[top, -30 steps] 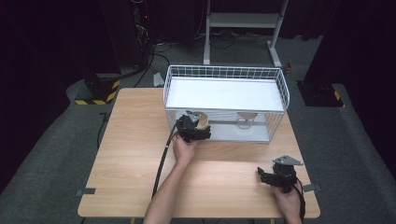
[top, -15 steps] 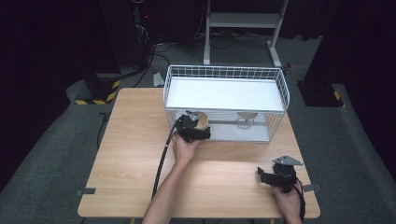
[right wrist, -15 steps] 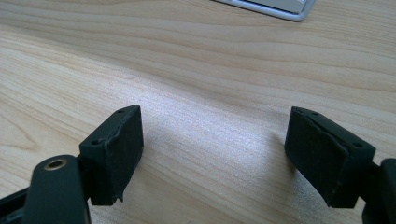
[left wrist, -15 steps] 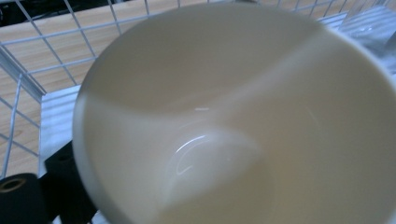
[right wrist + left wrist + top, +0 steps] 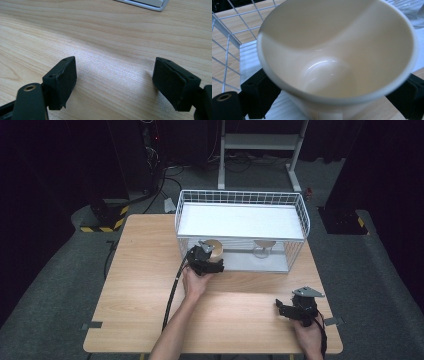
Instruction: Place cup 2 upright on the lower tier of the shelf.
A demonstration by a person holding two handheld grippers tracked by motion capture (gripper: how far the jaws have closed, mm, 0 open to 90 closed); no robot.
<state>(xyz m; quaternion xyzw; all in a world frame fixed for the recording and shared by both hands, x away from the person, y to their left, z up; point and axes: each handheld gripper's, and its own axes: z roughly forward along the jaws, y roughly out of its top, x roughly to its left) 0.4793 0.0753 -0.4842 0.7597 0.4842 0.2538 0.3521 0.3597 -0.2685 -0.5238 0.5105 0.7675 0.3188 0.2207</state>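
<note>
The left hand-held gripper (image 5: 214,256) is pinching a cream cup (image 5: 337,57) at the wire basket's (image 5: 300,210) front edge, its jaws having just closed in. Its own view is revealing the cup's bare inside. The right hand-held gripper (image 5: 113,83) is resting spread over the table (image 5: 145,285).

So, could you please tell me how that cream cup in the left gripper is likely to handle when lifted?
The cream cup looks stiff and glazed; the sheen inside suggests it may slip between the left gripper fingers. It is probably ceramic, so fairly heavy and breakable against the wire basket. Its tapering wall may let it slide.
</note>
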